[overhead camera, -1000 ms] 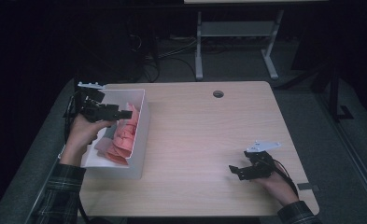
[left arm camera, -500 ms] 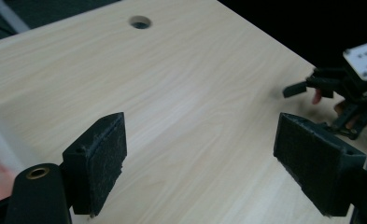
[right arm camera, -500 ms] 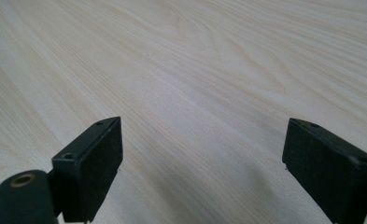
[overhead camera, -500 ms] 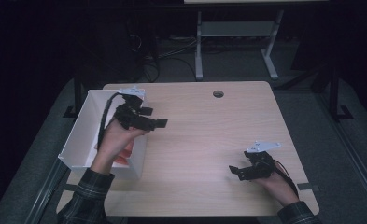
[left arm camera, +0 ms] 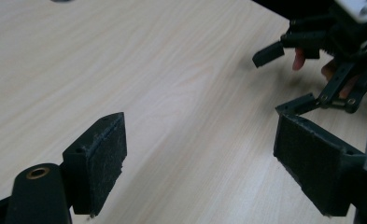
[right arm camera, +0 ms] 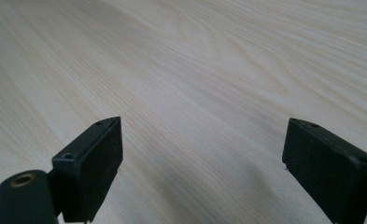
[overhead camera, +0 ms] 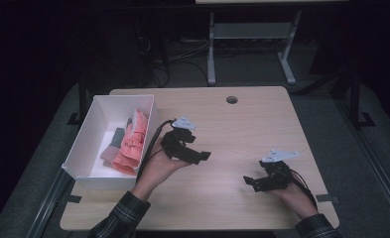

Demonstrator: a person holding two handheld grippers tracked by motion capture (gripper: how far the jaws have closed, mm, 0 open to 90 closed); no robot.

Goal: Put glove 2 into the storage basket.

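the pink cloth (overhead camera: pixel 132 144) lies in the white box (overhead camera: pixel 96 124), just left of the empty, wide-open left gripper (overhead camera: pixel 202 155).

Overhead plus two close table (overhead camera: pixel 262 124)-level views

Tabletop (overhead camera: pixel 222 129) bare between claws; box (overhead camera: pixel 83 144) flanks left

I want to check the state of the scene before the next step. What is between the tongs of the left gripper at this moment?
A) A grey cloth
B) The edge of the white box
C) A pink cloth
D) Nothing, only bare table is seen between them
D: in the left gripper view the tongs of the left gripper stand wide apart over the bare wooden table; the pink cloth lies in the white box.
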